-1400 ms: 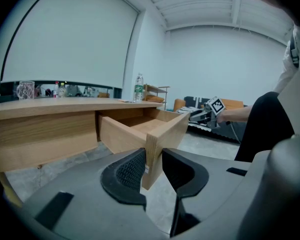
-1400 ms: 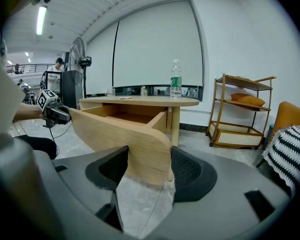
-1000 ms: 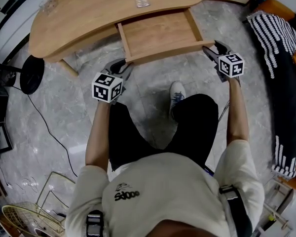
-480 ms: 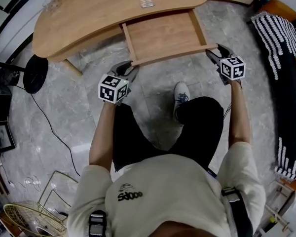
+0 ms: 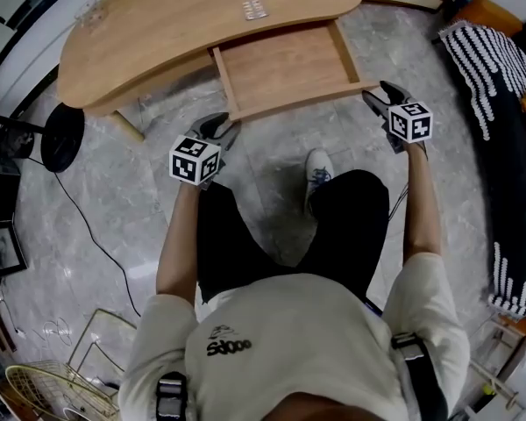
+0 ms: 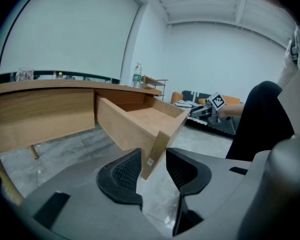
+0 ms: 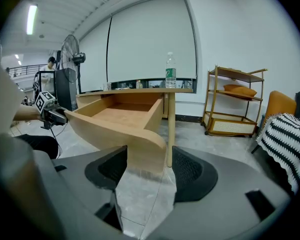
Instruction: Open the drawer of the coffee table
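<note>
The wooden coffee table [image 5: 175, 24] has its drawer [image 5: 285, 60] pulled well out, and the bare drawer bottom shows. My left gripper [image 5: 217, 130] is at the left end of the drawer front [image 5: 298, 102]. Its jaws have just been opening, and the panel's end [image 6: 157, 146] stands between the pads [image 6: 126, 171] with a gap on the right side. My right gripper [image 5: 377, 93] straddles the front's right end [image 7: 125, 134]. A narrow gap shows beside its right pad [image 7: 187, 171].
A blister pack [image 5: 253, 8] and a clear glass [image 5: 89, 11] lie on the tabletop. The person's shoe [image 5: 315, 169] rests on the marble floor below the drawer. A sofa with a striped blanket [image 5: 500, 103] is on the right and a black fan base [image 5: 61, 139] on the left. A shelf rack [image 7: 235, 104] stands beyond the table.
The drawer stays pulled out and both hands keep their places. The left jaws look a little wider around the front's corner.
</note>
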Demonstrator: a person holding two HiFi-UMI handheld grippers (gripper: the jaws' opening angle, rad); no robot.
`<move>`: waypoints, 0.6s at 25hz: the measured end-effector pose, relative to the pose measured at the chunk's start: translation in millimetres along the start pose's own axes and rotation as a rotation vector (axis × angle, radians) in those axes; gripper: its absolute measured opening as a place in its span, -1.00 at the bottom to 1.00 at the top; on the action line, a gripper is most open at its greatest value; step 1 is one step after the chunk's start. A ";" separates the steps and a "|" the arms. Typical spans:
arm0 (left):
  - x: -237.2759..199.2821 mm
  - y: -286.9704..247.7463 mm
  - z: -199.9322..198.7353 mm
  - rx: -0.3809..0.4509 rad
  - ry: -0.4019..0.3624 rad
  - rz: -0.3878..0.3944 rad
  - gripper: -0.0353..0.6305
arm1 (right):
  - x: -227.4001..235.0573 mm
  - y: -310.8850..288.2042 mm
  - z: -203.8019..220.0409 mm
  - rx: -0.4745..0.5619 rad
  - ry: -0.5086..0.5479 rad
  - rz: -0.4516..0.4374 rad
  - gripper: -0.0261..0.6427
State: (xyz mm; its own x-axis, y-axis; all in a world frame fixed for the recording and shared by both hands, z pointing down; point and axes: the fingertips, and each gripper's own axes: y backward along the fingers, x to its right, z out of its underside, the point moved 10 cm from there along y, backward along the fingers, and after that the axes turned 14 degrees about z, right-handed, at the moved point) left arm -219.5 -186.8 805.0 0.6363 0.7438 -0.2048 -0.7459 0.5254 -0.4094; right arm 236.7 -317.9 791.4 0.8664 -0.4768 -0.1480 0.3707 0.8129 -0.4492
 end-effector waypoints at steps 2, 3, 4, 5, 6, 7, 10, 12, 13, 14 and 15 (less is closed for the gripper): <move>-5.2 7.7 2.7 -0.018 -0.014 0.009 -0.36 | 8.5 7.9 2.2 -0.007 -0.005 0.012 -0.13; -8.1 12.6 3.7 -0.019 -0.015 0.015 -0.34 | 13.3 12.7 3.0 -0.008 -0.009 0.022 -0.13; -11.4 18.3 4.3 -0.013 -0.013 0.016 -0.33 | 17.8 17.6 3.2 -0.008 -0.015 0.034 -0.13; -15.4 25.4 4.4 0.001 -0.006 0.012 -0.35 | 21.6 22.2 2.6 -0.008 -0.018 0.047 -0.13; -20.1 33.8 4.1 0.021 0.004 0.000 -0.36 | 24.7 26.6 1.1 -0.005 -0.018 0.061 -0.13; -25.1 42.5 3.0 0.043 0.013 -0.019 -0.38 | 27.5 31.1 -1.4 0.002 -0.017 0.076 -0.16; -38.4 65.3 -7.0 0.075 0.000 -0.106 -0.48 | 36.6 44.1 -13.5 0.019 -0.007 0.149 -0.39; -45.5 77.2 -20.3 0.086 -0.031 -0.168 -0.58 | 41.3 48.5 -25.2 0.015 0.004 0.204 -0.56; -48.5 81.8 -28.6 0.092 -0.050 -0.195 -0.61 | 42.6 49.5 -32.1 0.016 0.005 0.219 -0.62; -50.9 85.4 -37.8 0.098 -0.072 -0.221 -0.65 | 42.8 50.4 -39.7 0.023 0.006 0.227 -0.66; -52.5 88.2 -47.6 0.102 -0.097 -0.245 -0.69 | 41.9 51.6 -48.1 0.038 0.010 0.232 -0.72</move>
State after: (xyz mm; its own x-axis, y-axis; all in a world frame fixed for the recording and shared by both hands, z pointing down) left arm -309.4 -199.1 737.3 0.7820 0.6228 -0.0227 -0.5910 0.7296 -0.3441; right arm 276.1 -312.0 719.6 0.9265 -0.2789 -0.2524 0.1743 0.9130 -0.3689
